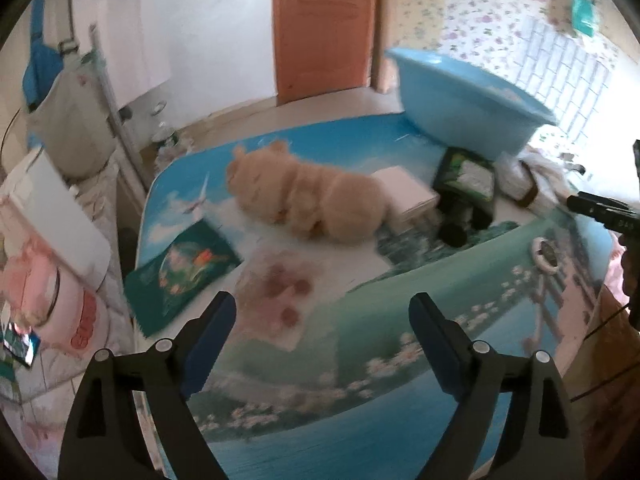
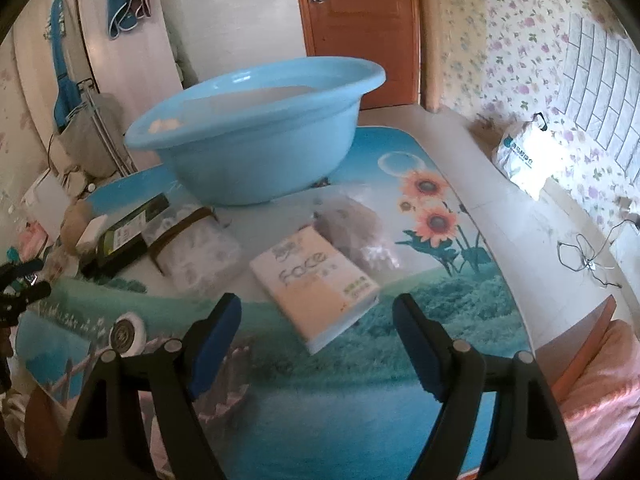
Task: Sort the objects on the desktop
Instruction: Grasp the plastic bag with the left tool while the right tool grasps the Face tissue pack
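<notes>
With both the left claw [image 1: 322,336] and right claw [image 2: 316,336] spread and empty, a pick-up is judged pending: the tissue pack [image 2: 314,284], lying on the bench [image 2: 360,412] before the basin [image 2: 256,128], must be straddled and gripped.

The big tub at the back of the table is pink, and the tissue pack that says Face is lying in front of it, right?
Not quite. The tub is light blue, not pink, as the right wrist view shows. The rest holds: it sits at the back of the table, and the Face tissue pack lies in front of it.
</notes>
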A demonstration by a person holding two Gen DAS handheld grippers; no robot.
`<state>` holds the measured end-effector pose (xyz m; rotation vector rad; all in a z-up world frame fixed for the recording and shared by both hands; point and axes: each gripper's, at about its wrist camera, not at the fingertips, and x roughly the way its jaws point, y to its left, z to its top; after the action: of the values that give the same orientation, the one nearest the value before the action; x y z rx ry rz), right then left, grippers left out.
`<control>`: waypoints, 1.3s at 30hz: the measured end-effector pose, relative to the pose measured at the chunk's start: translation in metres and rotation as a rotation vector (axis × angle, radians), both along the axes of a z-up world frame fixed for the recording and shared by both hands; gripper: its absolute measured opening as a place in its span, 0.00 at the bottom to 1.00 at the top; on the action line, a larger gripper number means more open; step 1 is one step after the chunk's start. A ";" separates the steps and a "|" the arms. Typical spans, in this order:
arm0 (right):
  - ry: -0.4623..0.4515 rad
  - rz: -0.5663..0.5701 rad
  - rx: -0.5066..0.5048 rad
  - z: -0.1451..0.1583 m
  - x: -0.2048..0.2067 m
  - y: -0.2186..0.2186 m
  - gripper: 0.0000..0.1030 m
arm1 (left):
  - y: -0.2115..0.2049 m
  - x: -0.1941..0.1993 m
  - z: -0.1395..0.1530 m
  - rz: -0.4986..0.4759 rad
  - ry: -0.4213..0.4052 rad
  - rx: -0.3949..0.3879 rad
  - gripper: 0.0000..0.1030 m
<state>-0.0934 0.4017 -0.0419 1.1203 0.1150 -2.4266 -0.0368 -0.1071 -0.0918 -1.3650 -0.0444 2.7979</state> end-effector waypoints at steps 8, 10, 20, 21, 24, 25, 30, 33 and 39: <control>-0.003 0.044 0.037 -0.006 -0.003 -0.010 0.60 | -0.002 0.008 -0.009 0.003 -0.011 0.027 0.86; -0.009 0.065 0.036 -0.005 0.001 -0.011 0.59 | 0.003 0.008 -0.008 -0.019 -0.009 0.048 0.86; -0.018 0.215 0.054 -0.001 0.033 -0.024 0.60 | 0.029 0.014 -0.003 -0.091 0.004 0.080 0.86; -0.012 0.209 0.061 -0.002 0.033 -0.023 0.61 | 0.028 0.012 -0.004 -0.073 0.002 0.069 0.86; -0.007 0.204 0.065 -0.004 0.027 -0.024 0.63 | 0.027 0.006 -0.004 -0.035 0.002 0.050 0.86; 0.001 0.209 0.063 -0.004 0.026 -0.025 0.64 | 0.027 0.004 -0.004 -0.023 0.004 0.041 0.86; 0.034 0.254 0.092 -0.009 0.025 -0.037 0.60 | 0.024 -0.010 -0.011 0.035 -0.012 -0.011 0.93; 0.024 0.245 0.074 -0.007 0.026 -0.035 0.54 | 0.024 -0.014 -0.011 0.037 -0.017 0.005 0.93; 0.023 0.166 0.026 0.001 0.029 -0.015 0.53 | 0.024 -0.007 -0.004 0.007 0.007 0.026 0.38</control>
<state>-0.0648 0.3863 -0.0408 1.0513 0.2383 -2.2971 -0.0435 -0.0833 -0.0956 -1.3520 -0.0860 2.7975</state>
